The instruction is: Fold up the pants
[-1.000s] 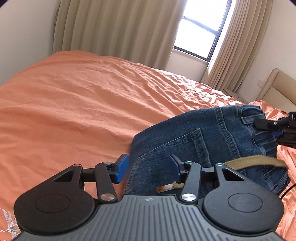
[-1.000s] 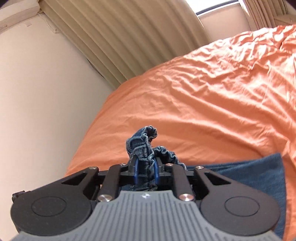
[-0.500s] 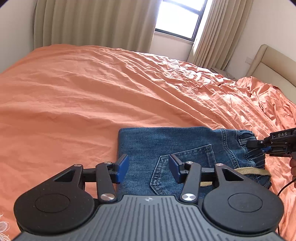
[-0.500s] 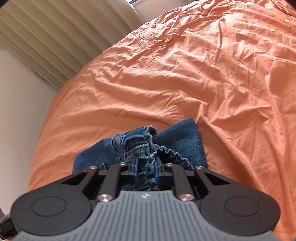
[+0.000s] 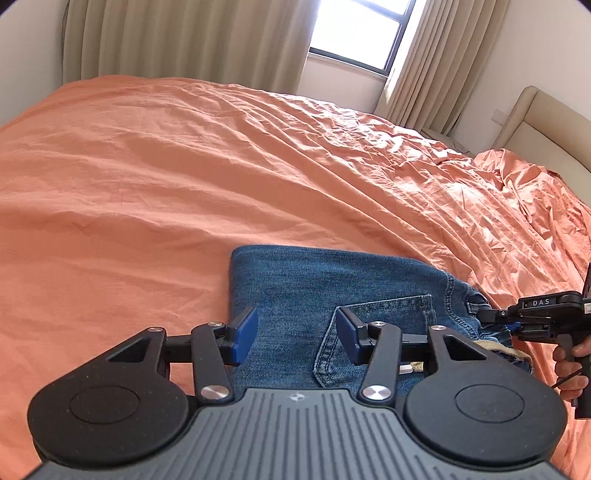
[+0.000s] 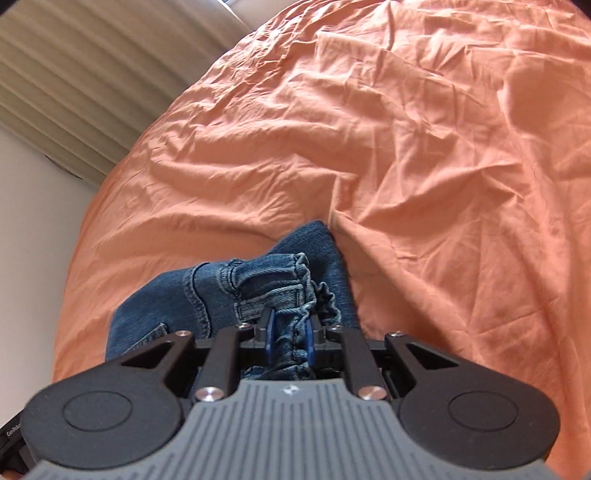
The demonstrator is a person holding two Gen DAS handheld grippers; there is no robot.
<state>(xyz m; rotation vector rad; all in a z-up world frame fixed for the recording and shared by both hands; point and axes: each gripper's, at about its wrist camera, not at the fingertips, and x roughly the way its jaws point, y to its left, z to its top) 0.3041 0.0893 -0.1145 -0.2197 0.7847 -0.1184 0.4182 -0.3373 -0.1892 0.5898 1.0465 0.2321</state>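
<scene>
Two grippers tilted down | right gripper (image 6: 290, 338) clamps pants (image 6: 258, 284) waistband

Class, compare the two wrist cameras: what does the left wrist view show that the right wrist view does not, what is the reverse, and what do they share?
Only the left wrist view: the window, the beige headboard, the jeans' back pocket, the open left gripper and a hand. Only the right wrist view: the right gripper with its jaws clamped on the bunched waistband. Both: the jeans, the orange bedsheet and the curtains.
</scene>
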